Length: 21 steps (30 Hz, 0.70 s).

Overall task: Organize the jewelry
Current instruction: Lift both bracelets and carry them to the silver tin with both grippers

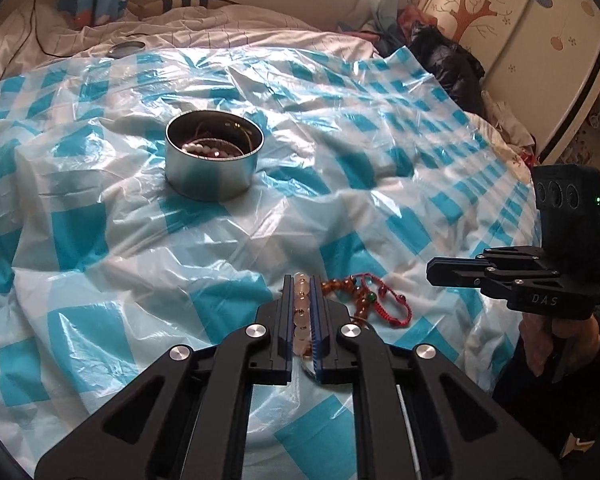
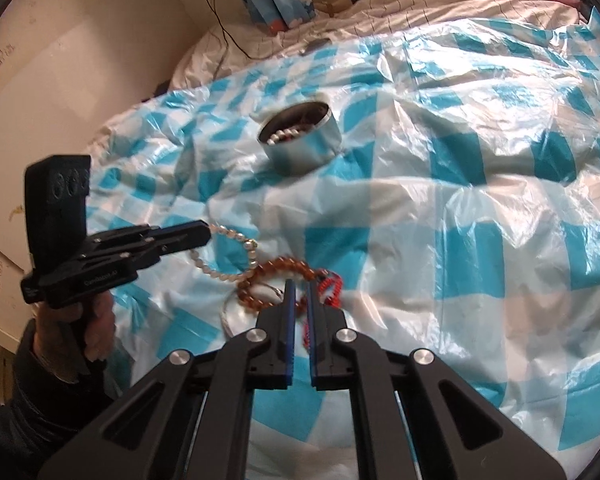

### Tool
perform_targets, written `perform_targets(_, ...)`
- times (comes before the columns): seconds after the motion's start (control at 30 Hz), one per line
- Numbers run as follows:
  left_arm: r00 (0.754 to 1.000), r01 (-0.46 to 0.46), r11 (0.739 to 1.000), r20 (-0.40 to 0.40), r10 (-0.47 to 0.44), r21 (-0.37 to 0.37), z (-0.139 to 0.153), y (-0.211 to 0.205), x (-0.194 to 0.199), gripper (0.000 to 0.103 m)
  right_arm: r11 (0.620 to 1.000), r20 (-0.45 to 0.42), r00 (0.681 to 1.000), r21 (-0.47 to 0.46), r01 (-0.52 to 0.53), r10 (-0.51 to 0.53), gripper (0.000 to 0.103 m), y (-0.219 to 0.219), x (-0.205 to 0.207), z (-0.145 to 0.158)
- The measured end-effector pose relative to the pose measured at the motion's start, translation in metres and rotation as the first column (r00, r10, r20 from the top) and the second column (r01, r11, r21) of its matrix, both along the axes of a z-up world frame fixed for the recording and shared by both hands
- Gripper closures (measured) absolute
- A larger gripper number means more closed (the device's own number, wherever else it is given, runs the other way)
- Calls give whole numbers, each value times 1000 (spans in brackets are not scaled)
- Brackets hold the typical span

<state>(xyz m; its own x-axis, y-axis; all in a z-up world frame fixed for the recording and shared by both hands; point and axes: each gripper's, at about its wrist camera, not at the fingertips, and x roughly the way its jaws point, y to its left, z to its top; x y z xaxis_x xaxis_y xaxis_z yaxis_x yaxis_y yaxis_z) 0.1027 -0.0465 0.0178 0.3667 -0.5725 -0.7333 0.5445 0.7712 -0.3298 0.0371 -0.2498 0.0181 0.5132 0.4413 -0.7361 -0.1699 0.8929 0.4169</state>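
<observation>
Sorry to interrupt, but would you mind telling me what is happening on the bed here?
A person is sorting jewelry into a round tin on a checked plastic sheet. The left gripper is shut on a pale bead bracelet. The right gripper hovers, nearly closed and holding nothing, over an amber bead bracelet and a red cord bracelet. The tin already holds some beads.

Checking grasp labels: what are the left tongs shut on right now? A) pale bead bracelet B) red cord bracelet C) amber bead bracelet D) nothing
A: the left tongs are closed on the pale bead bracelet; the amber bead bracelet and red cord bracelet lie loose on the plastic sheet.
</observation>
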Motion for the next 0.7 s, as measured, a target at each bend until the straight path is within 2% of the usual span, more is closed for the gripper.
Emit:
perform_targets(0.13, 1000, -12, 1000, 13, 12, -6, 4, 4, 1, 97, 1000, 5, 1000, -22, 7, -7, 97, 0, 2, 3)
perform_targets(0.23, 1000, -20, 1000, 18, 20, -9, 6, 6, 3, 97, 998, -34, 999, -60, -11, 9, 97, 5, 4, -8)
perform_targets(0.27, 1000, -21, 1000, 21, 21, -9, 7, 7, 2, 96, 997, -49, 999, -72, -12, 8, 94, 7, 5, -13)
perform_targets(0.3, 999, -25, 1000, 25, 25, -7, 8, 7, 2, 96, 996, -67, 998, -91, -18, 11, 78, 10, 6, -18)
perform_targets(0.37, 999, -26, 1000, 25, 26, -12, 8, 7, 2, 96, 991, -73, 997, -135, -15, 5, 62, 13, 6, -26)
perform_targets(0.47, 999, -28, 1000, 28, 28, -14, 9, 7, 2, 96, 981, -79, 996, -189, -44, 29, 65, 21, 8, -35)
perform_targets(0.5, 999, -28, 999, 28, 29, -16, 9, 7, 2, 96, 977, -86, 996, -206, -54, 37, 80, 24, 8, -39)
perform_targets(0.53, 999, -28, 999, 29, 28, -17, 10, 7, 2, 96, 972, -88, 995, -228, -55, 36, 90, 25, 9, -41)
perform_targets(0.57, 999, -28, 999, 30, 29, -19, 11, 7, 2, 97, 968, -84, 996, -247, -48, 28, 95, 25, 9, -42)
perform_targets(0.7, 998, -27, 999, 48, 28, -38, 20, 6, 2, 96, 970, -23, 1000, -243, -23, 18, 95, 22, 8, -27)
